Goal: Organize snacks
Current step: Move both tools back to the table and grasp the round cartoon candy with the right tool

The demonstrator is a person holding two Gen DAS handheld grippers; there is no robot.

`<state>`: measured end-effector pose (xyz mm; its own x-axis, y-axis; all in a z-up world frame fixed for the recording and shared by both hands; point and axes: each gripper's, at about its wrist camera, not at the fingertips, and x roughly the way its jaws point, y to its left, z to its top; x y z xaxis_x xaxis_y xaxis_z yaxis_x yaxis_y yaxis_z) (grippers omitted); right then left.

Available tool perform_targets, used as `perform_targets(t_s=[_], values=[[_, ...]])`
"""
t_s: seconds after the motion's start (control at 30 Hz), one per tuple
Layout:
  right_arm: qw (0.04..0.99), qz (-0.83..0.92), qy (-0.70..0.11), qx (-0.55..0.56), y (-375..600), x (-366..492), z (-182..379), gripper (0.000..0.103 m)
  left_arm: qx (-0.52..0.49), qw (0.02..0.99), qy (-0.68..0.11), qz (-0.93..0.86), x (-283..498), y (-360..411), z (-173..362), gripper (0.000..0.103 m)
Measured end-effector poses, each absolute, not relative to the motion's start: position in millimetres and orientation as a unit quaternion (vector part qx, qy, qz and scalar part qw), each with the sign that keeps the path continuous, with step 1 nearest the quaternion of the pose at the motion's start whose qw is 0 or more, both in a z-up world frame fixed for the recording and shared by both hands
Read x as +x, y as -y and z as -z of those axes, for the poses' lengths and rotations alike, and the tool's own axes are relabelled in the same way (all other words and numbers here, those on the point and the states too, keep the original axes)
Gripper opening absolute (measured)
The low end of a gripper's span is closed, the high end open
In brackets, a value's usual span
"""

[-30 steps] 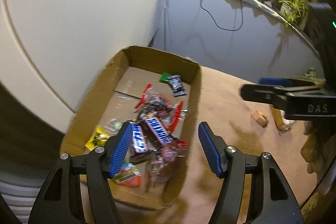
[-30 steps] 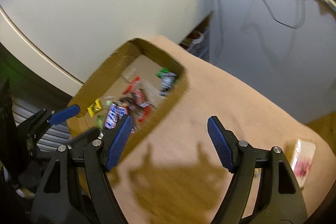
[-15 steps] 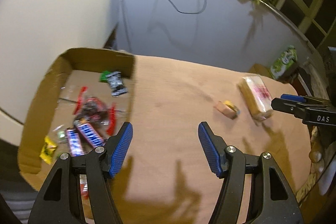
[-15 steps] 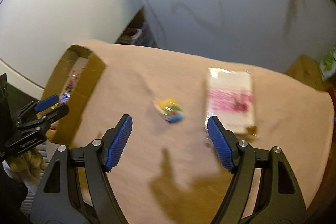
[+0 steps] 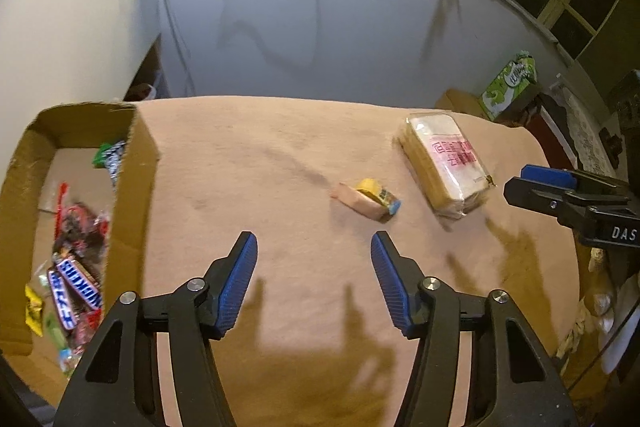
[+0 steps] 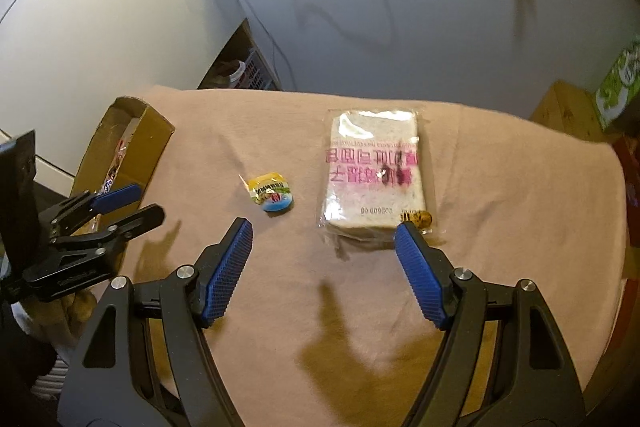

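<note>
Pink cloth covers the counter [image 6: 500, 187], where a bagged bread pack [image 6: 374, 179] and a small yellow snack [image 6: 272, 191] lie near each other. Both the left claw [image 5: 314, 259] and right claw [image 6: 324, 239] hover wide, empty. Candy bars [image 5: 76, 283] fill the cardboard box [image 5: 136, 179] at the counter's left.

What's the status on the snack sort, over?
Left gripper open, empty. Right gripper open before bagged bread. Small snack loose on cloth; cardboard box part-filled. Nothing blocking.

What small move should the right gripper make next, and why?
Probably lower the open right gripper onto the bread pack: it lies just ahead of the fingers on the cloth, outside the box.
</note>
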<state>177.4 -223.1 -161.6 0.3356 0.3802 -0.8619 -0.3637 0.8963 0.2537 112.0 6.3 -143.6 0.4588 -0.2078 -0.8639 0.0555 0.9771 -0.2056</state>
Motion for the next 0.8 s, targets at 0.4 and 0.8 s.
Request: perform_targets(t_s=[0.4,0.8], values=[[0.791,-0.295,-0.536,0.006,194,183,170,0.041,-0.111,0.829,-0.54,0.097,145,-3,164,0.028],[0.764,-0.311,-0.564,-0.029,145,193,215,0.028,-0.084,0.818,-0.557,0.115,186,6,184,0.023]])
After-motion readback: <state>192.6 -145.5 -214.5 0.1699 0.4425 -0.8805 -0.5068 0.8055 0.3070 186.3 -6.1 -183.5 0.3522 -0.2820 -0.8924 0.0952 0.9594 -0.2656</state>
